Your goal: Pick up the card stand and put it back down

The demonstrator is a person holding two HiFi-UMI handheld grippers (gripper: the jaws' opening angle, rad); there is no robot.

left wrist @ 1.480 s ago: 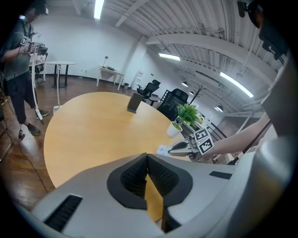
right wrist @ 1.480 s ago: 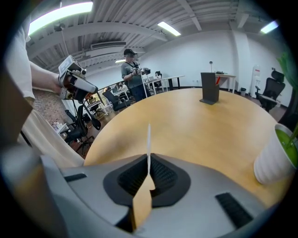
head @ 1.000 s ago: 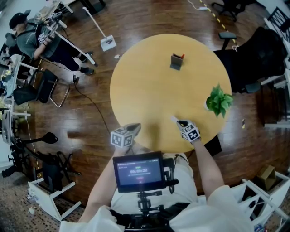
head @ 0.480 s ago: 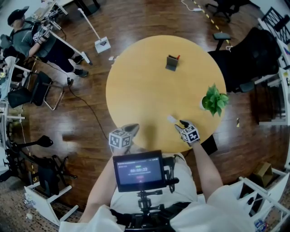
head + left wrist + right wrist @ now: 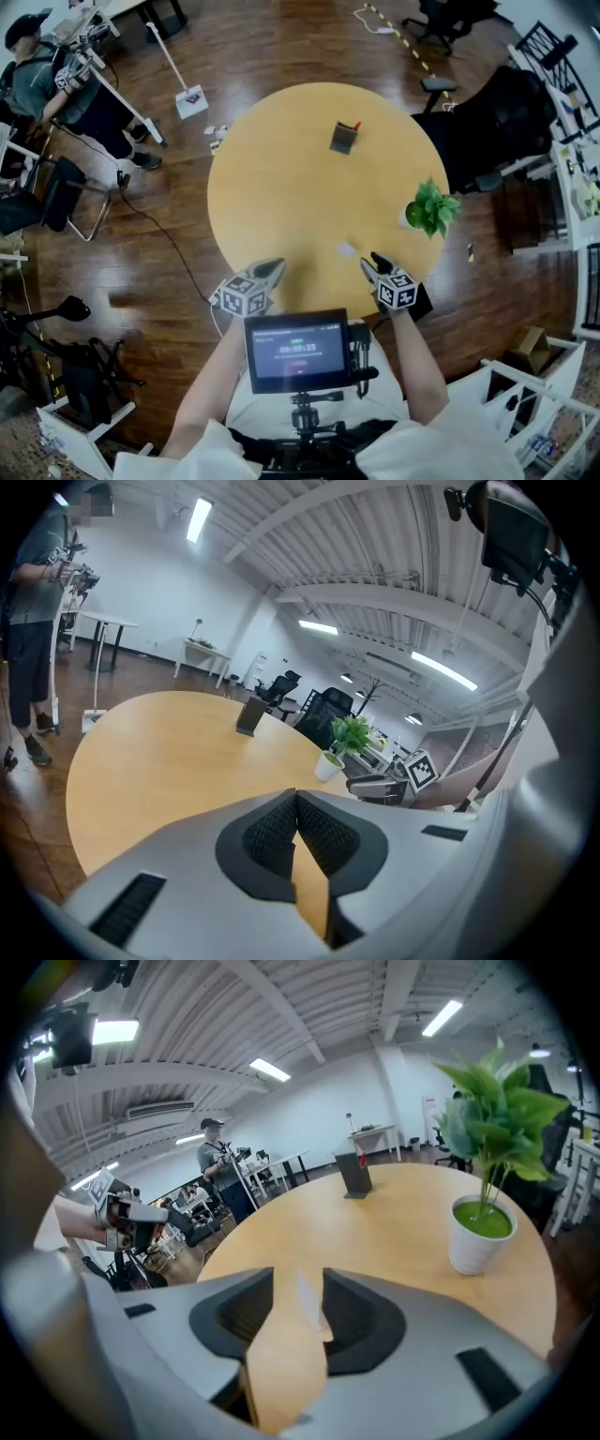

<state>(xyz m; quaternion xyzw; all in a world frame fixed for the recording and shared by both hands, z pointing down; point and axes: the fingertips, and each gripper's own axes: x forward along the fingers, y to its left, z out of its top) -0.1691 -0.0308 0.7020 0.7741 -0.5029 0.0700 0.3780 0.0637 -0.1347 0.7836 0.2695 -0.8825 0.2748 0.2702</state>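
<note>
opening just now, the right claw had drawn back from the small clear card stand. a second earlier it gripped the stand. its jaws stood wide, and the stand rested free on the round surface just before them. the left claw hung at the near edge, jaws together on nothing. a potted plant stood to the right, and a dark holder far across.
</note>
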